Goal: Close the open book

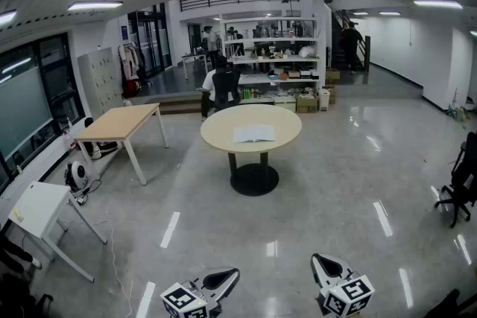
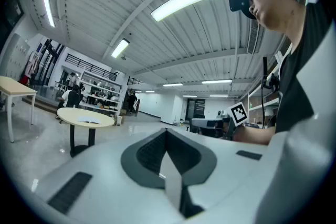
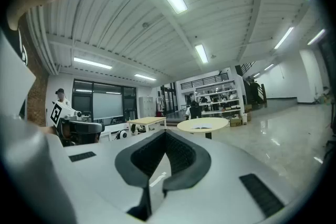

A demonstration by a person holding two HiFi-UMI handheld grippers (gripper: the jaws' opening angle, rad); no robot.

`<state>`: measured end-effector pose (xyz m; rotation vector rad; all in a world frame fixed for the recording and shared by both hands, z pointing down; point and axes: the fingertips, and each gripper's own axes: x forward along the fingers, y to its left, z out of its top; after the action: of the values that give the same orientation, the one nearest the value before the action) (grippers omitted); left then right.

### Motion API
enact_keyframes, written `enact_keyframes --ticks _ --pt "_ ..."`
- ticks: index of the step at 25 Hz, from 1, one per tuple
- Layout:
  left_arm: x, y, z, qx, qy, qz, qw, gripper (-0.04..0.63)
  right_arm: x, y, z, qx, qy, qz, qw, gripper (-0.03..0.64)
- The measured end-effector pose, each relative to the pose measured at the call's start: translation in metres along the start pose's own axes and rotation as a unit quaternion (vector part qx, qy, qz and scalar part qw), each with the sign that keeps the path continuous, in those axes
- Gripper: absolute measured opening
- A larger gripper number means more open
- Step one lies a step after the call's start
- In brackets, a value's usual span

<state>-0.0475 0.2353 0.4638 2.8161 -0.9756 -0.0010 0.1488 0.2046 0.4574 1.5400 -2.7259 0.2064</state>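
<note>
White book (image 1: 254, 133) lies open on the table (image 1: 216, 132) at twelve o'clock, well off; my left claw (image 1: 222, 280) and right claw (image 1: 325, 265) are closed, empty, so I should walk up first.

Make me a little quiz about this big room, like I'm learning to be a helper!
1. What lies on the round table?
A) an open book
B) a teddy bear
C) a pizza

2. True or false: the left gripper is touching the book.

3. Is the right gripper open or shut?

Key:
1. A
2. False. The book is far across the floor from both grippers.
3. Shut, with nothing between its jaws.
</note>
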Motion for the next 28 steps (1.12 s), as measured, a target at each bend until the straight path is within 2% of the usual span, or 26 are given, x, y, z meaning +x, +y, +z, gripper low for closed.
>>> enact_keyframes --ticks 20,28 --pt "-0.002 -0.012 -0.002 -0.003 0.004 -0.003 1.0000 -0.008 -0.013 -0.003 0.001 0.001 -0.003 -0.005 1.000 -0.002" --pt "-0.007 0.000 0.002 -0.004 0.001 -0.003 1.0000 -0.008 -0.002 0.007 0.006 -0.014 -0.008 0.002 1.000 -0.002"
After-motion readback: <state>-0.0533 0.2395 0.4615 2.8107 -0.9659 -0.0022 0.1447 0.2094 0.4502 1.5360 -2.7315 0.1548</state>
